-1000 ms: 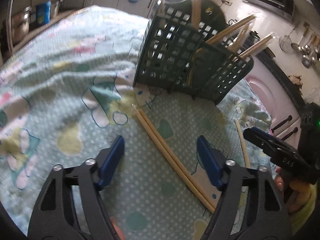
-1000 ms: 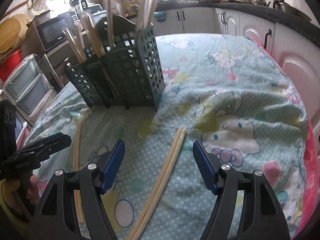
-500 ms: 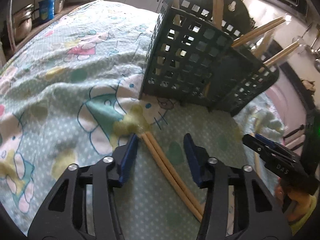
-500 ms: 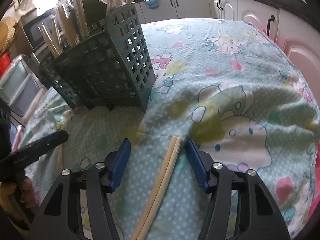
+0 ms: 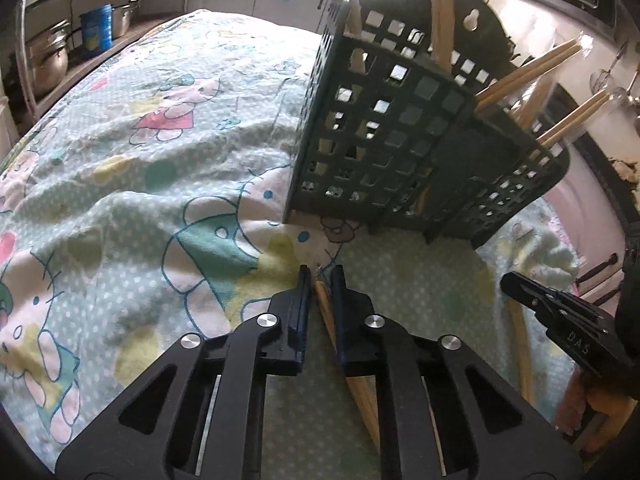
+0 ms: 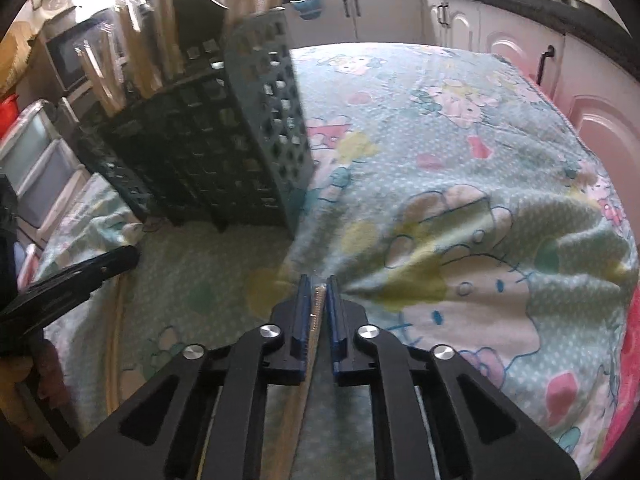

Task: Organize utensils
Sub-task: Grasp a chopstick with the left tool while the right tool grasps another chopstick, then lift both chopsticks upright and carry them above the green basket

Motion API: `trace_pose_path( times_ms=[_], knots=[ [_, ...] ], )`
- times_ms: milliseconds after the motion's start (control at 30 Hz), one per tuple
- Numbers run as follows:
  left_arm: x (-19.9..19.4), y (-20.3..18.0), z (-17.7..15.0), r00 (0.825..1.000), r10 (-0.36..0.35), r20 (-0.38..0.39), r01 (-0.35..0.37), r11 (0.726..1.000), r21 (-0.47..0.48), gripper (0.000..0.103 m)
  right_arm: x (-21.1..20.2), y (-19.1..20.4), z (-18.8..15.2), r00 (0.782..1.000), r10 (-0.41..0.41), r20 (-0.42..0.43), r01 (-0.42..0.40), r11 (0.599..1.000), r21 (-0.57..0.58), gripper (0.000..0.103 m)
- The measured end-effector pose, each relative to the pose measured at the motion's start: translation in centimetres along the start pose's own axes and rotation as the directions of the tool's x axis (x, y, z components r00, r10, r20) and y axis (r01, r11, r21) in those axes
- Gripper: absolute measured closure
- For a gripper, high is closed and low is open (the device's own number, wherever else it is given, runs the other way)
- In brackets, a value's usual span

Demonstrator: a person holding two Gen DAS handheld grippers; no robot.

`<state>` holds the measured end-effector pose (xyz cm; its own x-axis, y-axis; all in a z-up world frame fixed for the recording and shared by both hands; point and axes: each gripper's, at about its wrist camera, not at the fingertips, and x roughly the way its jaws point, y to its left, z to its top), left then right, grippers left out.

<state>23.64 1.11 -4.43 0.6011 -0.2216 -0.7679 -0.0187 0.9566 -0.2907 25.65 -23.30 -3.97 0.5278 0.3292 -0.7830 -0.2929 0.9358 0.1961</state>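
My left gripper and my right gripper have just closed, each on a pair of chopsticks lying on the cloth, near the green basket.

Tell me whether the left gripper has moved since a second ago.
Yes. The left gripper has moved toward the green utensil basket, which looms larger, and its jaws have just closed on the chopsticks.

Chopsticks run under left gripper, near ends hidden by its body. Holder ahead of right gripper blurred; stick tops cut off at frame top. Other grippers' tips only partly in frame.
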Motion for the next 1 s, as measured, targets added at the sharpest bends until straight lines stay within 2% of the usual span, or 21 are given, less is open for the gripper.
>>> trace_pose_path(
  times_ms=[233,533,733,1000],
  knots=[
    [-3.1,-0.6,0.4,0.995,-0.059,0.075,0.056,0.998,0.030,0.100,-2.6,2.8,0.7,0.993,0.106,0.057,-0.103,0.993,-0.050,0.096],
    [-8.8,0.2,2.7,0.975,-0.108,0.194,0.102,0.994,0.040,0.101,-6.2,6.8,2.1,0.969,0.209,0.130,-0.193,0.973,-0.126,0.096],
    [-11.8,-0.7,4.5,0.956,-0.116,0.268,0.102,0.993,0.065,0.101,-9.9,8.6,3.8,0.937,0.265,0.229,-0.226,0.957,-0.183,0.096],
    [-16.1,-2.2,8.0,0.916,-0.139,0.376,0.103,0.988,0.114,0.101,-14.8,9.4,6.4,0.878,0.286,0.383,-0.207,0.950,-0.235,0.096]
  ],
)
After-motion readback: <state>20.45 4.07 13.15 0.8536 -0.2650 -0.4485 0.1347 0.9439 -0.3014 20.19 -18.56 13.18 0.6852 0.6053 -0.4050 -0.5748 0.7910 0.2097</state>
